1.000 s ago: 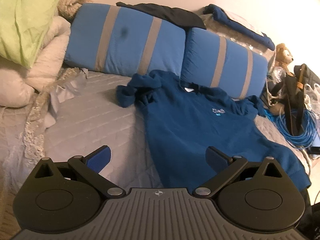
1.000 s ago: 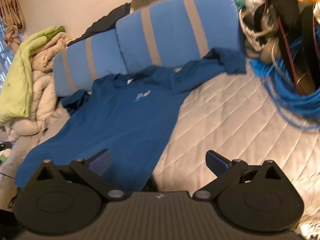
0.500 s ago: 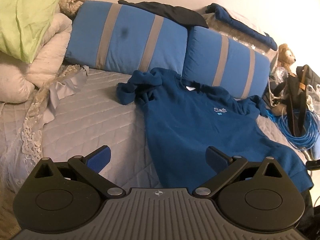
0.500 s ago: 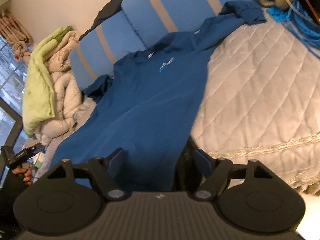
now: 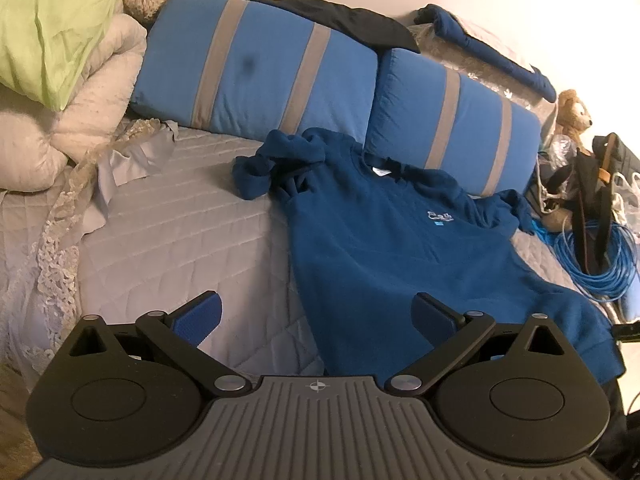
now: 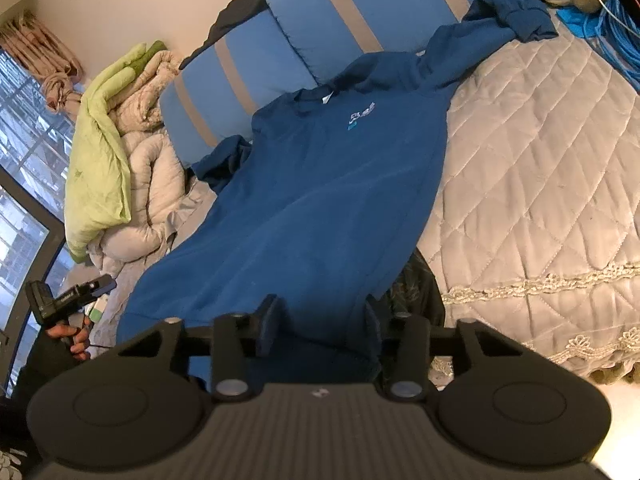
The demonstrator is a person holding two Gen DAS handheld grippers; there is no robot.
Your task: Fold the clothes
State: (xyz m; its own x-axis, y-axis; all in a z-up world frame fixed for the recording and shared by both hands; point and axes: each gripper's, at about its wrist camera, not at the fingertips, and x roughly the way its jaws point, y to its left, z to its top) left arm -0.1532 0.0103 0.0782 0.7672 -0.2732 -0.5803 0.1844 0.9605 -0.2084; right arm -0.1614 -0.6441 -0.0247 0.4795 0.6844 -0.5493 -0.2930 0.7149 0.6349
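Note:
A dark blue sweatshirt (image 5: pixel 380 248) lies face up on the grey quilted bed (image 5: pixel 180 232), collar toward the pillows, its left sleeve bunched near the collar. My left gripper (image 5: pixel 318 316) hovers open over the near edge, its right finger above the sweatshirt's side. In the right wrist view the sweatshirt (image 6: pixel 320 184) stretches away from me and its hem fills the narrow gap of my right gripper (image 6: pixel 318 326), whose fingers press in on the fabric. A hand holding the left gripper's handle (image 6: pixel 68 296) shows at the far left.
Two blue pillows with grey stripes (image 5: pixel 256 68) (image 5: pixel 452 120) line the head of the bed. Piled green and cream bedding (image 5: pixel 60 40) fills the left. A coiled blue cable (image 5: pixel 600 256), bags and a teddy bear (image 5: pixel 572 112) crowd the right side.
My right gripper dropped to the sweatshirt's hem and its fingers closed from wide apart to a narrow gap on the fabric. The left gripper drew back slightly and stayed open.

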